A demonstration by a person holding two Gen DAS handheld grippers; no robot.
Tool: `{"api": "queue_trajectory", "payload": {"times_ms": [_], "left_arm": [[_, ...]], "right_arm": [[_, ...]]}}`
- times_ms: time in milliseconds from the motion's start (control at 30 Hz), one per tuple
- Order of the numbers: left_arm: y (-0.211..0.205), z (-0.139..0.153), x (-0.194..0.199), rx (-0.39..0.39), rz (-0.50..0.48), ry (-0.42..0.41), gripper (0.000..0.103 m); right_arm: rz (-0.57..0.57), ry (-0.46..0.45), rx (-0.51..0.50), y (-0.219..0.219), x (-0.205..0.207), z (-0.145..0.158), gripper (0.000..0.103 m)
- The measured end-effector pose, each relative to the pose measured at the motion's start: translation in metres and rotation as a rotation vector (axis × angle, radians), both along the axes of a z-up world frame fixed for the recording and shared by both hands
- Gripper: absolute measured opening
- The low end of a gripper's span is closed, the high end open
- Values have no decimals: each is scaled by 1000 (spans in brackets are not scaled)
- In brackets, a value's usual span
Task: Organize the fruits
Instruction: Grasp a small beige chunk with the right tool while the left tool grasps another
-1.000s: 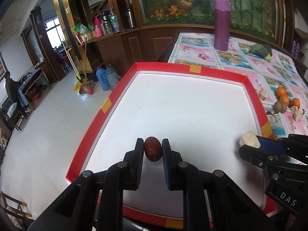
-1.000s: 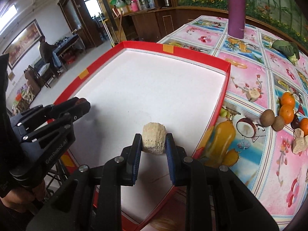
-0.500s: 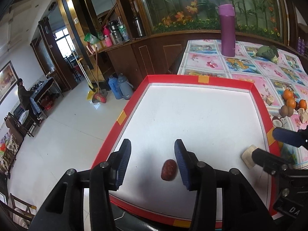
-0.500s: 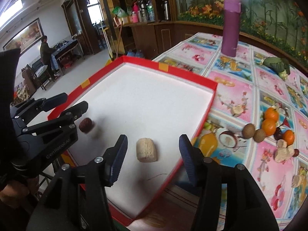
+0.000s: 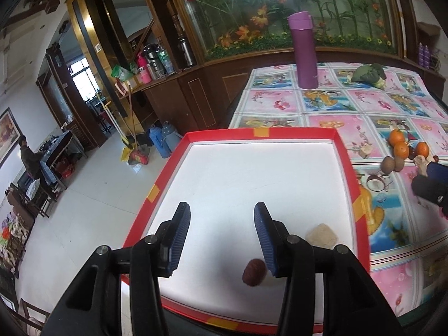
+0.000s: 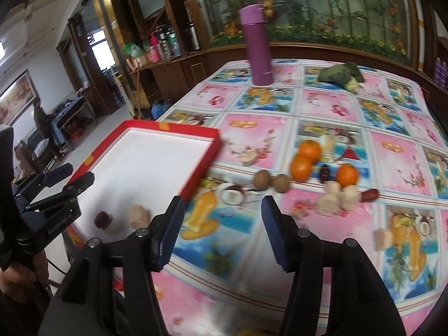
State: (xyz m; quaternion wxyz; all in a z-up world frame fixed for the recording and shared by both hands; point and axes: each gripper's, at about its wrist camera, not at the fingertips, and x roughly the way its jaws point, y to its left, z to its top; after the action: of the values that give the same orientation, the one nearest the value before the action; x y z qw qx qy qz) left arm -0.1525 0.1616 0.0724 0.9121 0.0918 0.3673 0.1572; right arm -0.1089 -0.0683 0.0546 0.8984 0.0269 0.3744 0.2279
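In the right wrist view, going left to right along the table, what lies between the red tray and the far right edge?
red tray → two kiwis → stacked pair of oranges → dark date → single orange → reddish date

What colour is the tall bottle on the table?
The tall bottle is purple, clearest in the left wrist view.

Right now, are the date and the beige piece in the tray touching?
Apart. The left wrist view shows white tray floor between the date and the beige piece.
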Motion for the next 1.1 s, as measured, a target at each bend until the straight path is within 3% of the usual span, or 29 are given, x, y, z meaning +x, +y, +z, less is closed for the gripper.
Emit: {"api": "queue_trajectory", "payload": {"times_ms": [133,433,600,767,867,933,1033,1100], "left_arm": [[-26,1,4,-42,-83,16,62],[-111,-15,28,-93,-312,123,62],[-133,-19,38,-96,-347,157,62],[-140,-24,43,-105,-364,183,62],[-140,-25,48,-130,-369,203,62],[-142,-25,52,-146,-374,212,62],[-150,-24,59,-170,-395,221,62],[-159,-24,65,-175,-418,225,62]], "right_arm": [[-92,-27,-32,-49,-6,0,59],[-273,15,-96,-150,-8,-17,59],[-252,58,-84,-157,0,-27,59],[-213,83,-109,-137,13,-39,59],[-198,96,-135,-125,21,-44,48],[-192,117,-162,-120,27,-51,31],[-201,123,-160,-121,30,-53,17],[-204,124,-124,-127,30,-54,15]]}}
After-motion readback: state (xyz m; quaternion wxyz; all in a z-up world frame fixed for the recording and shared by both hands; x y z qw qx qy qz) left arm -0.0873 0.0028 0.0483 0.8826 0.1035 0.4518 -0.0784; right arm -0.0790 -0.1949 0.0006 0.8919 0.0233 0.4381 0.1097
